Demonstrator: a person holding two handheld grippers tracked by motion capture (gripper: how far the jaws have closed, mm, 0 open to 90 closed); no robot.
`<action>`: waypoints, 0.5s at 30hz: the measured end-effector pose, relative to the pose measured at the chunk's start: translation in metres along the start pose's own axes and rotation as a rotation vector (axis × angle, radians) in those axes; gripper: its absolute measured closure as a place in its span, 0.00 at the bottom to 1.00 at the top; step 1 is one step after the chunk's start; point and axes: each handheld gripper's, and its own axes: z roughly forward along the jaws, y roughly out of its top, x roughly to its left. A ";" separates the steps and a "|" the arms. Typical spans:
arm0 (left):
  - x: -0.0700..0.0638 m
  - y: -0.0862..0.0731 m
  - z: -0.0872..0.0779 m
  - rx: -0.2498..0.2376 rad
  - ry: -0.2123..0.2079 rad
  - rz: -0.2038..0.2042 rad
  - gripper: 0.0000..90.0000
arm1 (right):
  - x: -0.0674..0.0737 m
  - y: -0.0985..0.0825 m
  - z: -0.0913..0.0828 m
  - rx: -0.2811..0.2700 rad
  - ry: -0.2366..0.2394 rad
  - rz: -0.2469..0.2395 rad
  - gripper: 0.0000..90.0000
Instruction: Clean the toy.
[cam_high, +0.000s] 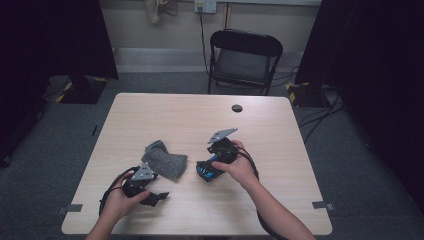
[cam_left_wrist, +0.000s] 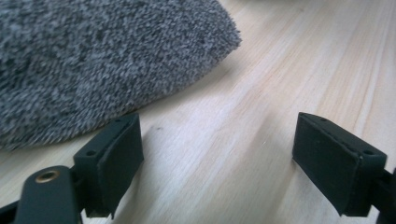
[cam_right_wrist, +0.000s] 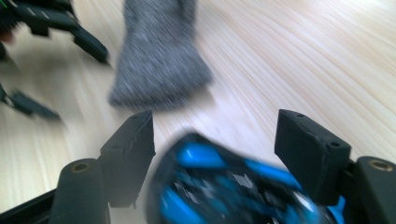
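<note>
On the wooden desk (cam_high: 280, 150) lies a grey fuzzy cloth (cam_high: 164, 159), a little left of the middle of the high view. It looks folded, and its long axis runs from the upper left to the lower right of that frame. Its narrower end points to the upper left and its wider, rounded end points to the lower right.

The left gripper (cam_high: 159, 197) rests at the lower left of the high view, just below and beside the cloth, held by the person's left hand (cam_high: 119, 197). In the left gripper view its two black jaws stand spread wide with only bare wood between them. The cloth (cam_left_wrist: 93, 60) fills the upper left of this view, and its edge comes close to the left jaw; I cannot tell if it touches it.

The right gripper (cam_high: 204, 171) is just right of the cloth in the high view, in the person's right hand (cam_high: 240, 167). In the right gripper view its jaws are spread apart. Between them shows a blurred blue and black object (cam_right_wrist: 229, 186); the pads do not press on it, and I cannot tell what it is. In this view the cloth (cam_right_wrist: 161, 56) lies at the upper middle, with its wider end toward the jaws.
</note>
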 end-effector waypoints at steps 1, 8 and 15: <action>0.001 0.000 -0.001 0.000 0.000 0.001 0.19 | -0.002 -0.004 -0.003 0.007 -0.008 0.002 0.32; 0.015 0.012 -0.025 -0.065 0.039 -0.007 0.19 | -0.020 -0.039 -0.025 0.026 -0.049 0.035 0.31; 0.030 0.042 -0.026 -0.079 0.061 0.068 0.18 | -0.028 -0.063 -0.039 0.014 -0.062 0.065 0.31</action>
